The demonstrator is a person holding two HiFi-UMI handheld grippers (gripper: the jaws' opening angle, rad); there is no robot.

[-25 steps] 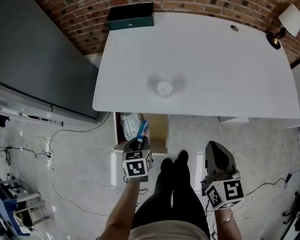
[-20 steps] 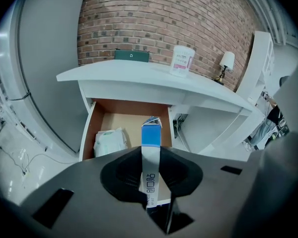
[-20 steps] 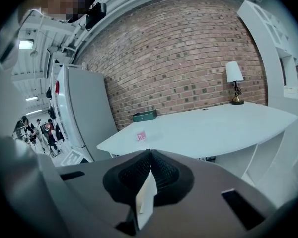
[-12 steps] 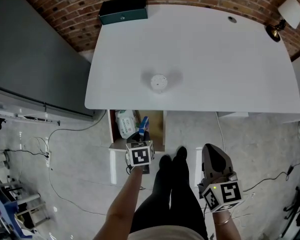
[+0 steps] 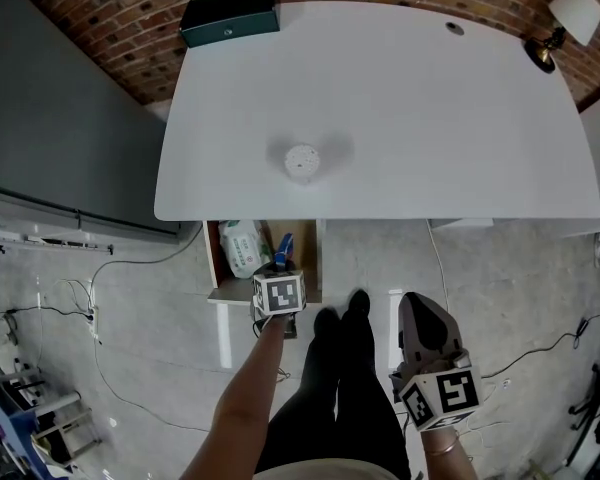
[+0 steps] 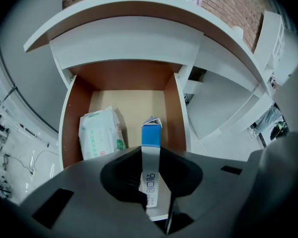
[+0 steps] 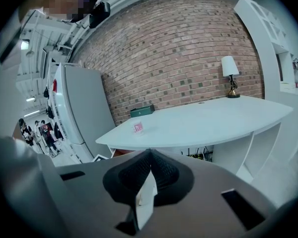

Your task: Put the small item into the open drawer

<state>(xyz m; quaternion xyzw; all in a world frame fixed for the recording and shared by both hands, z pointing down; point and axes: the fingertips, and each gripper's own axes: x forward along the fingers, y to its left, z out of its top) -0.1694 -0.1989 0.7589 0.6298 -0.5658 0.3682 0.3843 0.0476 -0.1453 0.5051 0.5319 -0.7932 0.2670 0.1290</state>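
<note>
**Small box pinched over the open drawer**

Small box [image 6: 150, 168], narrow, white with a blue end, is pinched between the fingers of the left gripper [image 5: 279, 273], which is pointed steeply down. Its blue end is seen against the right half of the drawer [image 6: 124, 100], close to the right wall. Whether the box touches the drawer floor cannot be told. The drawer is pulled out from under the front edge of the bench [image 5: 430, 108], and its brown inside is exposed. A pack of wet wipes [image 6: 100, 139] is lying in the left half of the drawer, just beside the box and apart from it.

On the bench, a small round white container [image 5: 302, 162] is placed near the front edge, above the drawer. A dark green case [image 5: 230, 13] is set at the far left corner, against the brick wall [image 7: 188, 43]. A lamp [image 5: 565, 23] with a white shade is seen at the far right corner.

The right gripper [image 5: 417, 306] is held well apart from the drawer, over the grey floor [image 5: 130, 368] on the other side of the person's legs [image 5: 340, 388]. Its fingers are pressed together at the tips. A white strip [image 7: 143, 200] is seen in the seam below the tips; what it is cannot be made out.
</note>
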